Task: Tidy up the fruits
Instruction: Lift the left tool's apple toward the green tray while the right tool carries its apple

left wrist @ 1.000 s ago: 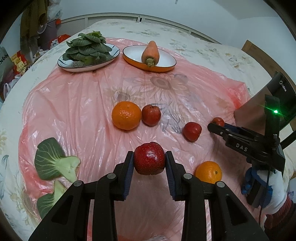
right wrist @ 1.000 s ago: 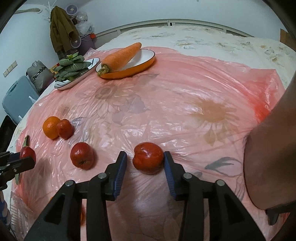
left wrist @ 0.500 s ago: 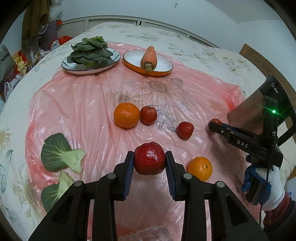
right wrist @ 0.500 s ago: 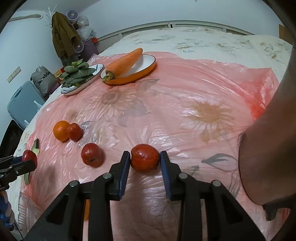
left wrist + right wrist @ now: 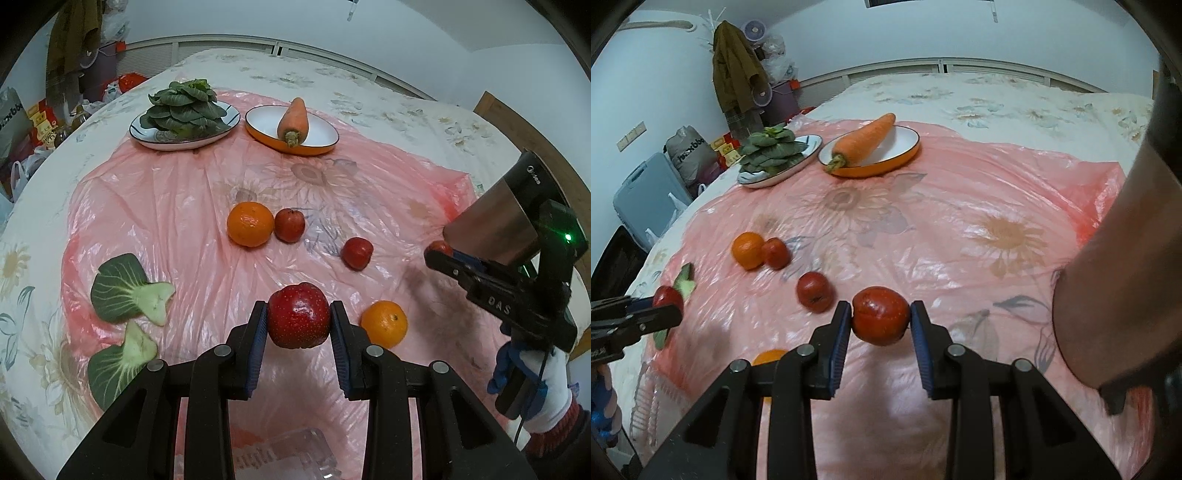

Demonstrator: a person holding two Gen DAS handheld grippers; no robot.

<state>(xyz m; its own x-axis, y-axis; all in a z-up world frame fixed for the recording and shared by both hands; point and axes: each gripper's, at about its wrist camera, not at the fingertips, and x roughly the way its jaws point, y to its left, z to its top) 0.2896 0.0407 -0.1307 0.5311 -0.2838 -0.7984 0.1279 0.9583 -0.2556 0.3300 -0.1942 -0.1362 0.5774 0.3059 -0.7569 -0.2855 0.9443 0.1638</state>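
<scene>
Even indoor light, fisheye-warped edges

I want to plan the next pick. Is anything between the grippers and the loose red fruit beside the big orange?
Yes: both grippers are occupied. The left gripper is shut on a red apple, the right gripper on another red fruit. The loose red fruit itself lies uncovered.

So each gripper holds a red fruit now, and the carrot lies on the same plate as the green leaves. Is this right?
Not quite. The left gripper and the right gripper do each clamp a red fruit, but the carrot lies alone in the orange-rimmed dish. The green leaves sit on a separate dark-rimmed plate beside it, as the left wrist view shows.
</scene>
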